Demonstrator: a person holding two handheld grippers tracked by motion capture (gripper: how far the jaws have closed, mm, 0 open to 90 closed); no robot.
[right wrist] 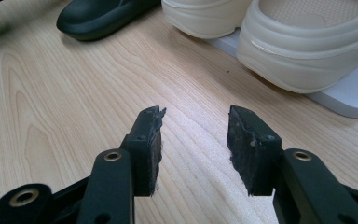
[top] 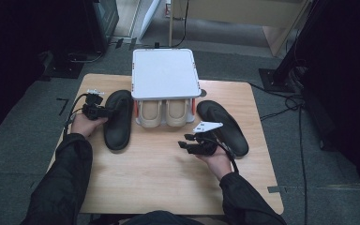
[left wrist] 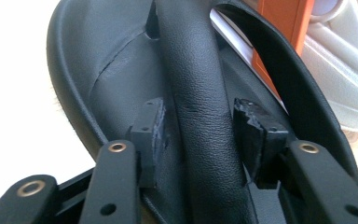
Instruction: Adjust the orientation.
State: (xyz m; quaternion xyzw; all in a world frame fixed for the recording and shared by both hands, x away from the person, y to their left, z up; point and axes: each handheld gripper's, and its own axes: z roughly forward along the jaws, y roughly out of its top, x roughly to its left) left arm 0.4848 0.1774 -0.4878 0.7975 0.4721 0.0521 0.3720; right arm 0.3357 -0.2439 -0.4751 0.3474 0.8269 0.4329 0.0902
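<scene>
A black slipper (top: 118, 119) lies on the wooden table (top: 159, 178), left of a white rack (top: 165, 72). My left gripper (top: 106, 112) reaches it from the left. In the left gripper view its jaws (left wrist: 198, 109) stand open on either side of the slipper's black strap (left wrist: 196, 70), with a small gap at the right pad (left wrist: 254, 128). A second black slipper (top: 222, 125) lies right of the rack. My right gripper (top: 184, 142) hovers open over bare wood (right wrist: 196, 116), left of that slipper, with nothing between its pads.
Two cream slippers (top: 151, 112) (top: 176, 111) sit side by side on the rack's lower shelf, also seen ahead as cream slippers (right wrist: 307, 51). The rack has orange posts (left wrist: 289, 18). The table's front half is bare wood. Cables lie on the floor at the right.
</scene>
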